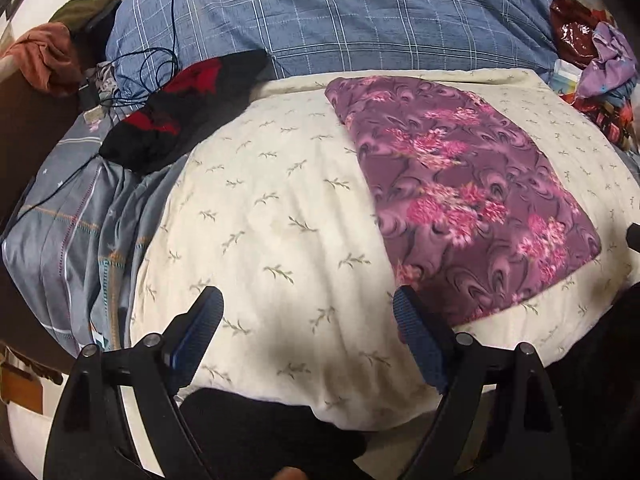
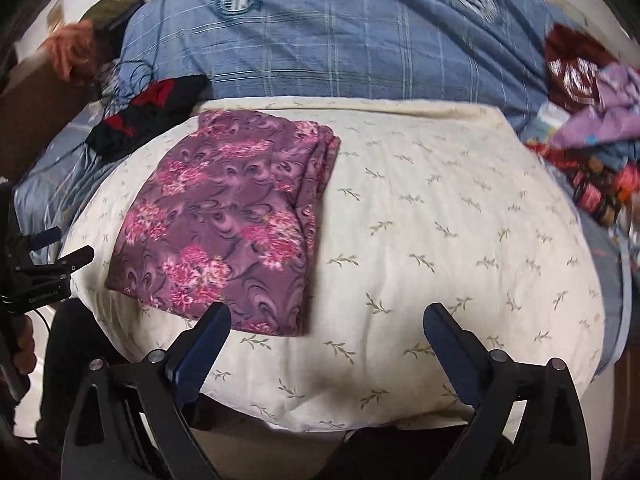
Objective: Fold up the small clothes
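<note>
A purple cloth with pink flowers [image 1: 464, 196] lies folded flat on a cream quilted pad [image 1: 280, 220]. It also shows in the right wrist view [image 2: 224, 220], with stacked folded edges along its right side. My left gripper [image 1: 308, 300] is open and empty, just left of the cloth's near corner. My right gripper [image 2: 326, 316] is open and empty, above the pad [image 2: 440, 220] at the cloth's near right corner. The left gripper shows at the left edge of the right wrist view [image 2: 76, 258].
A black and red garment [image 1: 176, 116] lies left of the pad, beside black cables [image 1: 148, 68]. A blue checked duvet [image 1: 360, 28] is behind. A heap of coloured clothes [image 2: 596, 128] lies at the right. Grey bedding [image 1: 76, 240] hangs at the left.
</note>
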The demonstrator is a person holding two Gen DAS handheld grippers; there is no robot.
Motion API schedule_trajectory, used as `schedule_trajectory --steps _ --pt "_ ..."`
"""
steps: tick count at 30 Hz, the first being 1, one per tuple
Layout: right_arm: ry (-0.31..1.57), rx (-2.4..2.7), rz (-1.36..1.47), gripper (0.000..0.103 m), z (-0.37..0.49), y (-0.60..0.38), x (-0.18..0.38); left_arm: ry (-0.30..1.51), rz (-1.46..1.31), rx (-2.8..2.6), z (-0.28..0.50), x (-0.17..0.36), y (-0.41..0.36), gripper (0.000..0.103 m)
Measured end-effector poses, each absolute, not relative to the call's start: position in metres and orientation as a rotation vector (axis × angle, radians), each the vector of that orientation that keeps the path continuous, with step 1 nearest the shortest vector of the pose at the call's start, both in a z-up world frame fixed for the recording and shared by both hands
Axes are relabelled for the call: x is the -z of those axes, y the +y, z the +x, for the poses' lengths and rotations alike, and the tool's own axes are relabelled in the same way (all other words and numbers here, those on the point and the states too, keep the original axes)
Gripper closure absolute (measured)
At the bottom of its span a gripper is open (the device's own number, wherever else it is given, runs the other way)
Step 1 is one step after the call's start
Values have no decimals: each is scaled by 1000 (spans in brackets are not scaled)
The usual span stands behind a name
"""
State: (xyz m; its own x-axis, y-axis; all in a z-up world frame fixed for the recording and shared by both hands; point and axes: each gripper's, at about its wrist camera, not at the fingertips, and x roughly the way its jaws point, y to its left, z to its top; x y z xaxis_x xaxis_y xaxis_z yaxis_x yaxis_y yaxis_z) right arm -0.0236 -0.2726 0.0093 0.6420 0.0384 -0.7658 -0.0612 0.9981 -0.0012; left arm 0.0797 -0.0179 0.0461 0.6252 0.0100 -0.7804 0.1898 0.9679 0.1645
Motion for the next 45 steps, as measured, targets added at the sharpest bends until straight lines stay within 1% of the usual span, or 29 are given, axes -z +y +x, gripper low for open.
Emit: schedule_trajectory --steps 2,6,11,25,34,45 --pt "863 -51 -50 1 -23 -263 -11 900 233 124 77 -46 -21 15" --pt "892 -20 -96 1 -18 -247 -9 912 201 178 69 -48 -28 15" --pt "867 2 -127 1 -24 -240 -14 907 206 221 58 -49 -40 15" --pt "864 29 -97 1 -39 -258 -24 881 140 329 40 -68 -62 15" --pt "869 43 -78 1 -46 -264 -24 860 190 356 30 -65 -80 15" --pt "874 64 -79 1 -47 -275 -24 848 206 371 36 -68 -89 15"
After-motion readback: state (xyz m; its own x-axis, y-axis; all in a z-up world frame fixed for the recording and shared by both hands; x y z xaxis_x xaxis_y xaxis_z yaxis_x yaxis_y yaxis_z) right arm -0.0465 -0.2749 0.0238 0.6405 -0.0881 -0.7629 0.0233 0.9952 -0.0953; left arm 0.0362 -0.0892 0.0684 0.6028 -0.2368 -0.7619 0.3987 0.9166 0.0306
